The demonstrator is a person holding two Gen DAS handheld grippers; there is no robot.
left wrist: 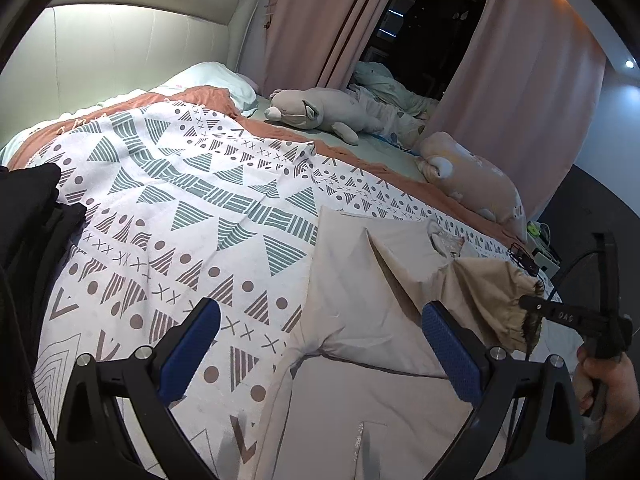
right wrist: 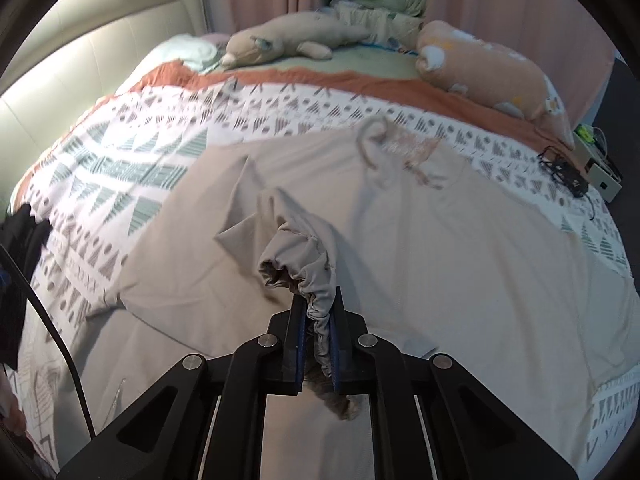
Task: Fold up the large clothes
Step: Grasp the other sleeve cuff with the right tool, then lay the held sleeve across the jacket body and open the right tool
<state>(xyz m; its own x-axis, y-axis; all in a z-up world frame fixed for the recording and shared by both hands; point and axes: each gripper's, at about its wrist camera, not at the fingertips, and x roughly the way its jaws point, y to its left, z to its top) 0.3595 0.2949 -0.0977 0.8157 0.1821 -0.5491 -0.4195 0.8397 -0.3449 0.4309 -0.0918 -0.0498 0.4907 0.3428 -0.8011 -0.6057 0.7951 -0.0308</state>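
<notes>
Right wrist view: right gripper [right wrist: 319, 312] pinching cuff [right wrist: 316, 280] of beige garment [right wrist: 440, 248], lifted off bed [right wrist: 132, 152]. Left gripper [left wrist: 320, 332] spread, empty, above garment near bed's front edge. Folding barely begun; body flat, unfolded.

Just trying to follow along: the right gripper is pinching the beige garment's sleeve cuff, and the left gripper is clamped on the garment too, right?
Not quite. The right gripper does pinch the sleeve cuff, but the left gripper is open above the beige garment, holding nothing, as the left wrist view shows.
</notes>
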